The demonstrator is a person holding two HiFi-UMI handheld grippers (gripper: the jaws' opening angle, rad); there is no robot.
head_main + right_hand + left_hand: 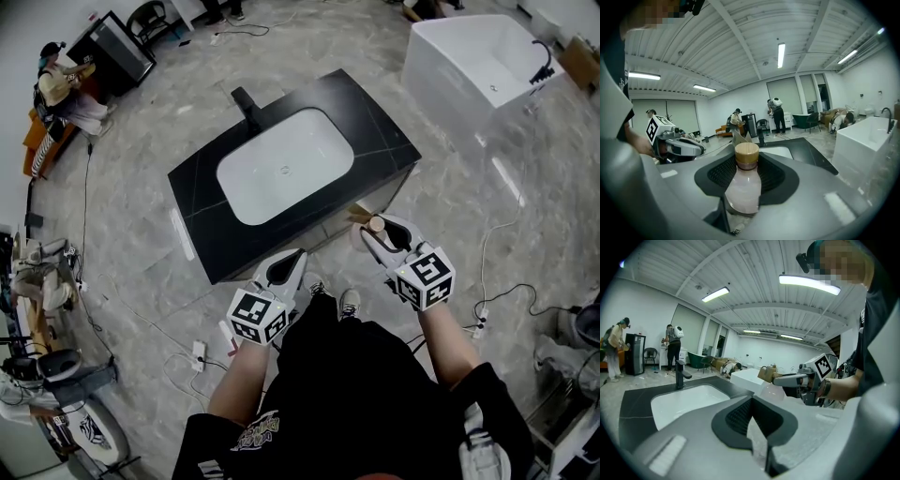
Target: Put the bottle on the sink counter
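Our right claw (379, 233) grips the bottle (743, 185) near the black sink surface's (378, 124) corner. Our left claw (289, 265) is closed, empty.

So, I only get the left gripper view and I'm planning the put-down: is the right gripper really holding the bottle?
Observer: Yes. In the right gripper view, the right gripper is closed on the bottle, which is upright with its tan cap on.
Operator: Is it over the counter?
Observer: Not yet. The head view puts it just off the front edge of the sink counter, near the right corner.
Operator: Where could it land?
Observer: The head view shows a bare black strip to the right of the basin. The faucet stands on the far side.
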